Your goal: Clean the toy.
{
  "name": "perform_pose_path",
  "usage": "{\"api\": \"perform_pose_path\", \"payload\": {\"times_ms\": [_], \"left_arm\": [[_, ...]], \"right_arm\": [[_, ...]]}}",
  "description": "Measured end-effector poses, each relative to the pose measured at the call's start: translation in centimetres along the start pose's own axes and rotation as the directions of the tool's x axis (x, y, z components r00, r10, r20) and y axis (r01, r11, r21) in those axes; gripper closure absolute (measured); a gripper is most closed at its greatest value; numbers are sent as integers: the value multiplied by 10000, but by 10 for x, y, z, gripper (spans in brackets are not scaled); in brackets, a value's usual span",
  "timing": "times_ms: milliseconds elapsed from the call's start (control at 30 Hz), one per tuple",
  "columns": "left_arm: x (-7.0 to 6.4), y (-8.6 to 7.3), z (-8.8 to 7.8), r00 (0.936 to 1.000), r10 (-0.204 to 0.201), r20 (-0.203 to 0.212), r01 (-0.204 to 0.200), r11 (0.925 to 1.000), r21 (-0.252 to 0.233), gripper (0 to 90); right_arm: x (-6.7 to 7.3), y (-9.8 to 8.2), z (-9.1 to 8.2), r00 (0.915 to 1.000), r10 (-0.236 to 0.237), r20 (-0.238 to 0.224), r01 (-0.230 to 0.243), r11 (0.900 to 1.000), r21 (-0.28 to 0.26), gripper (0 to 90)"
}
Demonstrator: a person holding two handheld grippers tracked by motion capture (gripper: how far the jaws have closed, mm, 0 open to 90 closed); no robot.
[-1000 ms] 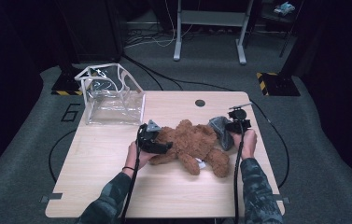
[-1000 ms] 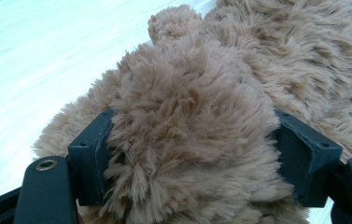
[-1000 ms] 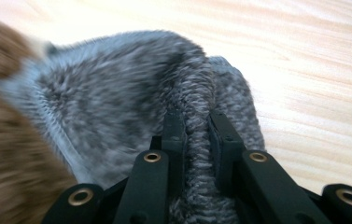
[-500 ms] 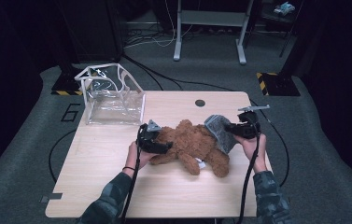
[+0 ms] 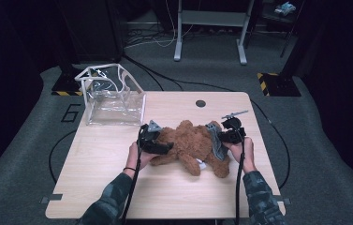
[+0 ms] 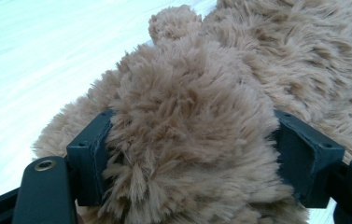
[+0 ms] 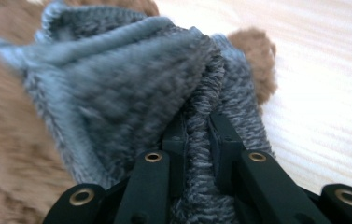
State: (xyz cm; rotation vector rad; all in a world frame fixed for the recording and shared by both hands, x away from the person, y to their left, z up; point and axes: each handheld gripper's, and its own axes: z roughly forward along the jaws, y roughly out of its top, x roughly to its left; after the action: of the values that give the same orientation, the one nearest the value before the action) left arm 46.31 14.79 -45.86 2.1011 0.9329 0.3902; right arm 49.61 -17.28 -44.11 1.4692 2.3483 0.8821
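From my seat, the nearest things are my own forearms in camouflage sleeves, coming up from the bottom edge of the table (image 5: pixel 94 197). My left gripper (image 5: pixel 158 147) sits at the teddy bear (image 5: pixel 190 143) and its jaws are clamped on a thick wad of brown fur — in the left gripper view the plush (image 6: pixel 192 121) bulges out between the two black pads and over them. My right gripper (image 5: pixel 225 136) is pinched tight on the grey knitted garment (image 5: pixel 217 143) that the bear wears; in the right gripper view a fold of that knit (image 7: pixel 117 88) runs straight down between the nearly closed jaws, with a brown paw or ear behind it at the edge of the cloth.

The bear lies flat across the middle of the pale wooden table, between my two hands, its legs pointing toward me — the grey garment bunched at its right-hand end.

Farther back, at the table's far left corner, a clear plastic bag (image 5: pixel 113 101) with white trim stands open, well apart from the bear. A small dark round hole (image 5: pixel 201 103) sits near the far edge.
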Motion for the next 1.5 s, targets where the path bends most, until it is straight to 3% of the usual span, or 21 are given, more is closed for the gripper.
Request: {"api": "perform_pose_path", "payload": {"times_ms": [100, 333, 367, 467, 533, 600, 700, 800, 900, 1033, 1200, 1500], "left_arm": [[0, 0, 0, 10000, -49, -14, 49, 10000, -21, 236], [0, 0, 0, 10000, -12, -2, 12, 10000, 3, 236], [0, 0, 0, 10000, -14, -24, 14, 10000, 20, 236], [0, 0, 0, 10000, -29, -14, 29, 10000, 1, 236], [-1, -1, 0, 9999, -100, -8, 100, 9999, -34, 236], [-1, -1, -1, 10000, -74, -4, 74, 10000, -18, 236], [-1, -1, -1, 10000, -57, -1, 57, 10000, -10, 236], [-1, -1, -1, 10000, -49, 3, 49, 10000, 4, 235], [0, 0, -1, 10000, -11, -11, 11, 10000, 35, 235], [-1, 0, -1, 10000, -31, 5, 31, 10000, 46, 235], [-1, 0, -1, 10000, -43, -4, 43, 10000, 50, 236], [-3, 1, 0, 10000, -6, -58, 6, 10000, 69, 235]], "right_arm": [[-4, -4, 15, 10000, -83, 50, 80, 9980, 632, 796], [-8, -11, 32, 9999, -19, 155, 2, 9938, 1108, 795], [-8, -10, 33, 9997, -28, 261, -2, 9931, 1170, 795], [-6, -12, 36, 9913, -723, 1102, 520, 9828, 1772, 794], [-9, -12, 32, 9884, -791, 1296, 543, 9812, 1852, 793], [-15, -13, 18, 9922, -334, 1203, 183, 9920, 1245, 794], [-18, -10, -7, 9955, 172, 936, -198, 9994, 271, 797], [-17, -5, -34, 9981, 309, 533, -259, 9953, -933, 797], [-10, 1, -48, 9996, -48, 293, 91, 9888, -1488, 798], [3, 8, -47, 9994, -332, -41, 322, 9882, -1500, 797], [15, 6, -23, 9989, -459, 27, 460, 9950, -887, 803], [11, 0, -8, 9992, -399, -15, 398, 9974, -603, 806]]}}
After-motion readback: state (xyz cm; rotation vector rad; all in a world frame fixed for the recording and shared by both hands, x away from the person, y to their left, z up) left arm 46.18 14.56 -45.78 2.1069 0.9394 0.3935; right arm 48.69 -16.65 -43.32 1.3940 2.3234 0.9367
